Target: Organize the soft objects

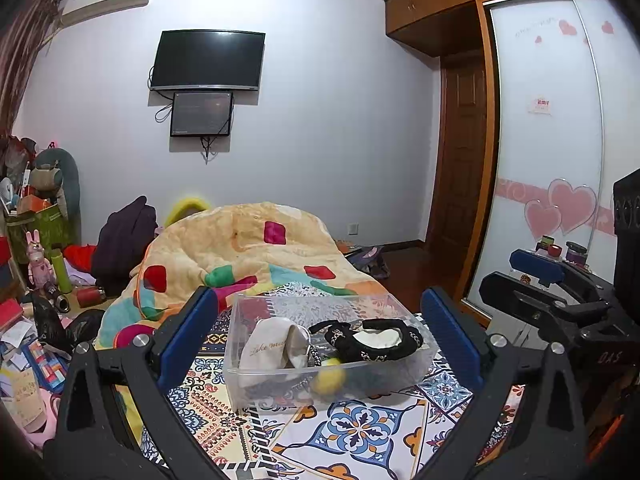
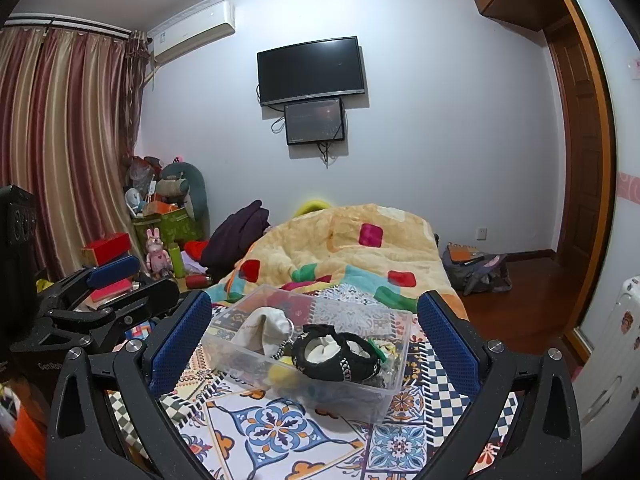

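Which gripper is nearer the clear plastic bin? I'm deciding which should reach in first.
Hard to call: neither is clearly nearer. The left gripper and the right gripper both hang open just short of the clear plastic bin, which sits centred ahead of each gripper's fingers.

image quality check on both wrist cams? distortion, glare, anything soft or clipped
Left wrist view: strong fisheye bend, wardrobe door bows, dark vignette in corners; clear bin reads sharp, its near wall hazes the yellow ball. Right wrist view: same barrel warp along curtains, faint reflection on the TV, cool, even room light, no hard shadows; white radiator at the right edge looks near clipped.
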